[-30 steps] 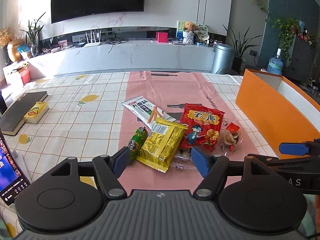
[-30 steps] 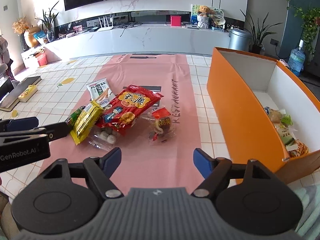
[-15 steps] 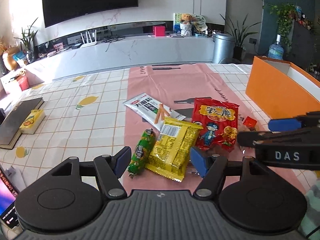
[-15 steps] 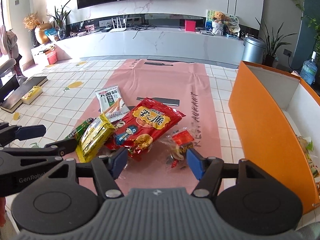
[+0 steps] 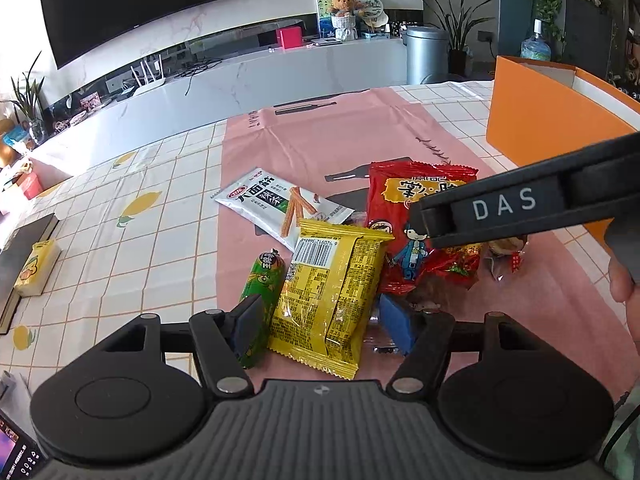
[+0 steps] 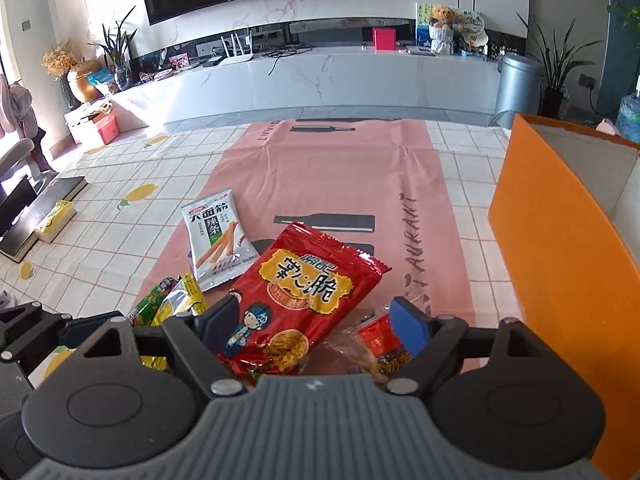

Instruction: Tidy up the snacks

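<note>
A pile of snacks lies on the pink mat [image 5: 320,136]. My left gripper [image 5: 320,324] is open, its fingers on either side of the near end of a yellow packet [image 5: 332,288], with a green sausage stick [image 5: 260,300] by the left finger. My right gripper [image 6: 316,324] is open over the near end of a red noodle bag [image 6: 304,292], with a small clear-wrapped snack [image 6: 380,348] by its right finger. The red bag [image 5: 412,216] and a white spicy-strip packet [image 5: 276,204] also show in the left wrist view. The right gripper's body crosses that view on the right.
An orange box [image 6: 560,248] with white inner walls stands at the right on the checked tablecloth [image 5: 120,232]. A dark book and a yellow carton [image 5: 36,268] lie at the far left. A phone screen [image 5: 16,452] sits at the near left corner.
Both grippers have moved forward and down onto the snack pile. The left now straddles the yellow packet and the right sits over the red bag. Both jaws stayed open.
</note>
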The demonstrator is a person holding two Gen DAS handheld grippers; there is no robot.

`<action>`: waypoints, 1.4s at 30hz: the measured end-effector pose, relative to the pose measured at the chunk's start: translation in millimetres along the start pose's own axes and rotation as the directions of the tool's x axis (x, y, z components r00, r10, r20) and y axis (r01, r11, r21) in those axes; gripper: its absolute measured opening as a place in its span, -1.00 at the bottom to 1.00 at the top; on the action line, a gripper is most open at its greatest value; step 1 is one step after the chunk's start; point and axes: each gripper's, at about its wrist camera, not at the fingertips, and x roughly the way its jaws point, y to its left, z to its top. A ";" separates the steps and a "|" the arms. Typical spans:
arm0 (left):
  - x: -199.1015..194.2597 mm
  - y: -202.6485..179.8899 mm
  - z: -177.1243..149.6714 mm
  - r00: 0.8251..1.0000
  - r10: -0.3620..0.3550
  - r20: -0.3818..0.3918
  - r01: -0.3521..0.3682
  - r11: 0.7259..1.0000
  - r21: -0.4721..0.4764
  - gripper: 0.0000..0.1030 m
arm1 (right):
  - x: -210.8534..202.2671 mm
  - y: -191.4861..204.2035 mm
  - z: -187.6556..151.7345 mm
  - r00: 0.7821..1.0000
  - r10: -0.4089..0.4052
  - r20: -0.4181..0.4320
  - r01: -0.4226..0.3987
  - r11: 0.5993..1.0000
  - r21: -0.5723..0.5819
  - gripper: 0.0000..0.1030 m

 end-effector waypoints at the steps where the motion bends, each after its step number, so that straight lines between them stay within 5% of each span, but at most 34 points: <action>1: 2.1 0.0 0.6 1.000 0.001 -0.004 -0.001 1.000 -0.001 0.52 | 3.2 -1.8 1.2 1.000 0.006 0.004 -0.006 1.000 0.007 0.59; 9: 9.4 1.8 3.0 1.000 -0.025 -0.012 0.025 0.999 -0.032 0.52 | 20.4 -3.1 9.2 0.999 0.035 0.020 -0.035 0.999 0.003 0.64; 14: 7.4 2.5 2.1 0.999 -0.043 -0.008 0.042 0.998 -0.052 0.33 | 33.7 -10.3 6.5 0.997 0.070 -0.020 -0.068 0.996 0.060 0.65; 19: 2.4 -0.8 1.7 0.999 -0.044 -0.002 0.044 0.998 -0.044 -0.06 | 24.7 -6.4 4.0 0.996 0.086 0.004 -0.086 0.995 0.040 0.19; 25: -3.1 -5.7 0.1 1.000 -0.017 -0.003 0.017 1.000 -0.023 -0.23 | 0.9 -2.0 2.7 0.995 0.077 0.058 -0.077 0.997 -0.002 -0.49; 32: -18.3 -0.7 3.8 1.000 0.013 -0.004 -0.013 0.999 -0.052 -0.59 | -34.9 -5.2 2.3 0.985 0.131 0.116 -0.135 0.991 0.021 -0.71; 42: -56.2 11.8 5.0 0.991 -0.134 -0.008 0.129 0.963 -0.238 -0.75 | -92.5 -15.5 -22.9 0.990 0.087 0.111 -0.089 0.996 0.011 -0.76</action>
